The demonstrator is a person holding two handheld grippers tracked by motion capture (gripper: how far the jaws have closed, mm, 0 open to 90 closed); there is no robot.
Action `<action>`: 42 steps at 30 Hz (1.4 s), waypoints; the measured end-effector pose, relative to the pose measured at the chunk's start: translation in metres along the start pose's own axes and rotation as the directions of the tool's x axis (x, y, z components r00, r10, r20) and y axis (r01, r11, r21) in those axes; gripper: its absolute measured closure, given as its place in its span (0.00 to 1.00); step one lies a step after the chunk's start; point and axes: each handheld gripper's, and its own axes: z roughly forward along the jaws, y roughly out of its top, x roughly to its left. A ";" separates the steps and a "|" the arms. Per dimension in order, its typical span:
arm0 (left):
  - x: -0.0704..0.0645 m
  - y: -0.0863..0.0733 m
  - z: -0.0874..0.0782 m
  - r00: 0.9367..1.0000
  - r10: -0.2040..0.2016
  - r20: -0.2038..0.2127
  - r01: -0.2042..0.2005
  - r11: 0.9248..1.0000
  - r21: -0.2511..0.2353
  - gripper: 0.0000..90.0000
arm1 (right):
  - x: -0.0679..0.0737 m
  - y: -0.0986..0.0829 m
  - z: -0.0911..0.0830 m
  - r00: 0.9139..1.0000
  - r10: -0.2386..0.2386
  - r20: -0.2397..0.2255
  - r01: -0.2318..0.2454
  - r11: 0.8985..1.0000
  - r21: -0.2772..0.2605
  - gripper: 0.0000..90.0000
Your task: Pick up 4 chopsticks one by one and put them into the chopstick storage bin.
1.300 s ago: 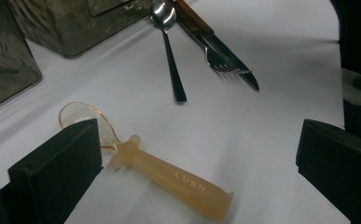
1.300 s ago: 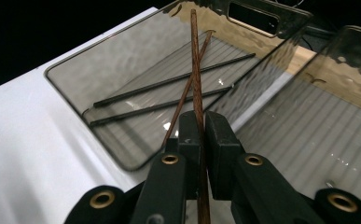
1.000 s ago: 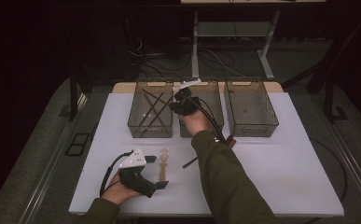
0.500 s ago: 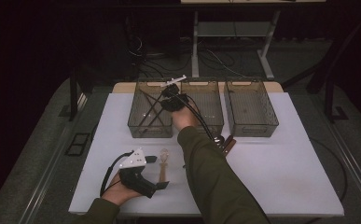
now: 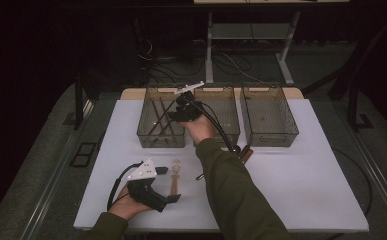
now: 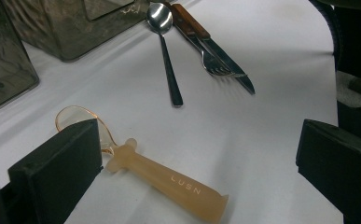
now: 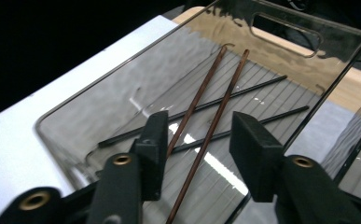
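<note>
Two thin brown chopsticks lie side by side in the left bin, a smoky see-through plastic box with a ribbed floor and a cut-out handle in its far wall. They are slim, round and reddish brown, tapering toward the far end, and they cross over two black chopsticks lying slantwise beneath them. The right hand-held gripper hovers over this bin with its matt black jaws parted a moderate way and holding nothing; the brown pair shows between them.

The left hand-held gripper rests low near the front of the white counter, jaws wide and empty. Between them lies a small tool with a translucent amber handle and a thin wire loop. Farther off lie a shiny steel spoon, a fork and a wooden-handled knife.
</note>
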 end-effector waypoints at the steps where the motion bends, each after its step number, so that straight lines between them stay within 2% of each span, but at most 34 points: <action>1: 0.000 0.000 0.000 1.000 -0.008 -0.002 0.008 1.000 -0.002 0.00 | -0.001 -0.002 -0.002 1.000 -0.001 -0.008 0.001 1.000 -0.002 0.56; 4: 0.000 0.000 0.000 1.000 -0.011 -0.003 0.011 1.000 -0.002 0.00 | -0.004 -0.008 -0.011 0.998 0.000 -0.056 0.000 1.000 0.008 0.50; 6: 0.000 0.000 0.000 1.000 -0.007 -0.004 0.007 1.000 0.002 0.00 | -0.006 -0.014 -0.018 0.998 -0.015 -0.066 0.015 1.000 -0.012 0.48; 9: 0.001 0.000 0.000 1.000 -0.006 -0.007 0.006 1.000 0.003 0.00 | -0.008 -0.024 -0.029 0.995 -0.021 -0.099 0.021 1.000 -0.009 0.41; 10: 0.001 -0.001 0.000 1.000 -0.011 -0.007 0.011 1.000 0.001 0.00 | -0.009 -0.027 -0.033 0.995 -0.022 -0.094 0.021 1.000 -0.006 0.38; 15: 0.002 -0.001 0.000 1.000 -0.013 -0.015 0.013 1.000 0.000 0.00 | -0.013 -0.041 -0.053 0.993 -0.046 -0.106 0.043 0.999 -0.026 0.37; 23: 0.002 -0.003 0.000 0.999 -0.031 -0.018 0.031 1.000 -0.001 0.00 | -0.018 -0.069 -0.083 0.992 -0.085 -0.089 0.079 0.995 -0.067 0.28; 26: 0.002 -0.002 -0.001 0.999 -0.036 -0.021 0.036 0.999 -0.004 0.00 | -0.022 -0.080 -0.094 0.992 -0.073 -0.100 0.068 0.996 -0.056 0.22; 31: 0.003 -0.002 0.001 0.999 -0.036 -0.024 0.036 0.999 0.000 0.00 | -0.031 -0.100 -0.115 0.995 -0.081 -0.066 0.076 0.994 -0.076 0.21; 36: 0.004 -0.003 0.000 0.999 -0.041 -0.030 0.041 0.999 0.001 0.00 | -0.042 -0.119 -0.133 0.997 -0.052 -0.052 0.047 0.994 -0.096 0.20; 42: 0.005 -0.003 0.001 0.998 -0.050 -0.034 0.050 0.999 0.004 0.00 | -0.052 -0.141 -0.149 0.999 -0.036 -0.030 0.034 0.996 -0.088 0.13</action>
